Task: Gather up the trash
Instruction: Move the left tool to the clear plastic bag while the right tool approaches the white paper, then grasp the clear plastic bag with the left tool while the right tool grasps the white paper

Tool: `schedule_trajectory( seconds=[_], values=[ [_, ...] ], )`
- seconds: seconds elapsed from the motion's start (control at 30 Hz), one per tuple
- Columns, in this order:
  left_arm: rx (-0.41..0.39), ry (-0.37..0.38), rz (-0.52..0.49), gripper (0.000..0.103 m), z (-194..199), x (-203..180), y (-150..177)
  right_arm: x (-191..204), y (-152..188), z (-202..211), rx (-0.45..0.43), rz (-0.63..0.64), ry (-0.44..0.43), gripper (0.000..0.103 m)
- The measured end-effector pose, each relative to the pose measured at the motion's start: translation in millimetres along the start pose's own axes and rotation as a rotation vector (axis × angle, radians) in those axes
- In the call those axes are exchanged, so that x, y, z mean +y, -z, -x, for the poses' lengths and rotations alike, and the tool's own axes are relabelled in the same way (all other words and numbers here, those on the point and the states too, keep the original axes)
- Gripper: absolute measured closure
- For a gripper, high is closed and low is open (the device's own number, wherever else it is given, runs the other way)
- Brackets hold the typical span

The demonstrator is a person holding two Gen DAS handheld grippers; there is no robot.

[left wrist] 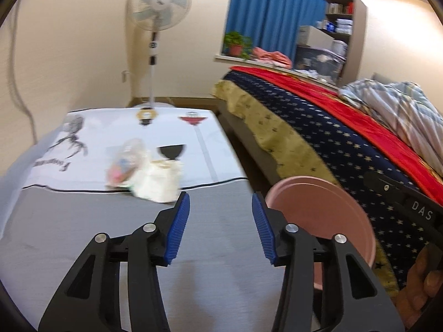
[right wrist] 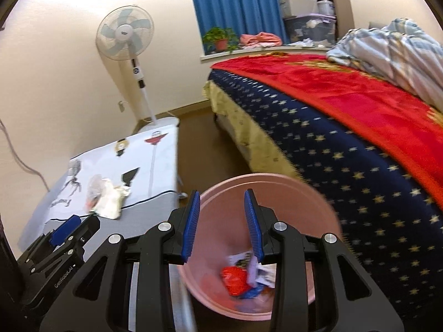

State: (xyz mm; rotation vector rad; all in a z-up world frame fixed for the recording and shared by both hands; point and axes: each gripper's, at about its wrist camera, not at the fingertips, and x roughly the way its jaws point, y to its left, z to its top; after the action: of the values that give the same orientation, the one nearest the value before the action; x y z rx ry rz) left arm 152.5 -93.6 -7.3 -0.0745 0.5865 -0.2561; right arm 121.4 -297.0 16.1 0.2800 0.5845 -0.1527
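On the table lie a crumpled white paper (left wrist: 157, 182) and a clear plastic bag (left wrist: 126, 163) with colourful bits, touching each other; the right wrist view shows the paper (right wrist: 110, 202) too. My left gripper (left wrist: 220, 196) stands open just short of the paper, with nothing between its fingers. A pink bin (left wrist: 310, 210) stands on the floor between table and bed. Over the bin's mouth (right wrist: 304, 207) my right gripper (right wrist: 222, 193) hangs open and empty. Down in the bin lie a red wrapper (right wrist: 234, 278) and white scraps (right wrist: 263, 274).
The table (left wrist: 83, 235) is grey, with a white printed cloth (left wrist: 116, 127) on its far half. A bed (left wrist: 332, 138) with a starred navy cover and red blanket runs along the right. A standing fan (left wrist: 157, 5) is behind the table. A hand (left wrist: 423, 276) shows at the lower right.
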Motion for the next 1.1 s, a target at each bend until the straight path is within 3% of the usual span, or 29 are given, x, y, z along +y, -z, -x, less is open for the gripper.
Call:
schedule_trajectory(
  seconds=[0.17, 0.27, 0.53, 0.97, 1.1],
  values=[
    [-0.001, -0.094, 0.047, 0.062, 0, 34, -1, 32, 2, -19, 0.012, 0.0, -0.089, 0.069],
    [-0.003, -0.131, 0.073, 0.071, -1, 50, -1, 51, 3, -32, 0.024, 0.0, -0.138, 0.07],
    [0.005, -0.201, 0.11, 0.071, -20, 84, -9, 93, 10, -70, 0.071, 0.011, -0.236, 0.07],
    [0.015, -0.213, 0.159, 0.071, -70, 115, -34, 128, 15, -139, 0.171, -0.014, -0.315, 0.069],
    [0.029, -0.204, 0.182, 0.066, -87, 122, -37, 135, 20, -155, 0.212, -0.011, -0.339, 0.069]
  ],
)
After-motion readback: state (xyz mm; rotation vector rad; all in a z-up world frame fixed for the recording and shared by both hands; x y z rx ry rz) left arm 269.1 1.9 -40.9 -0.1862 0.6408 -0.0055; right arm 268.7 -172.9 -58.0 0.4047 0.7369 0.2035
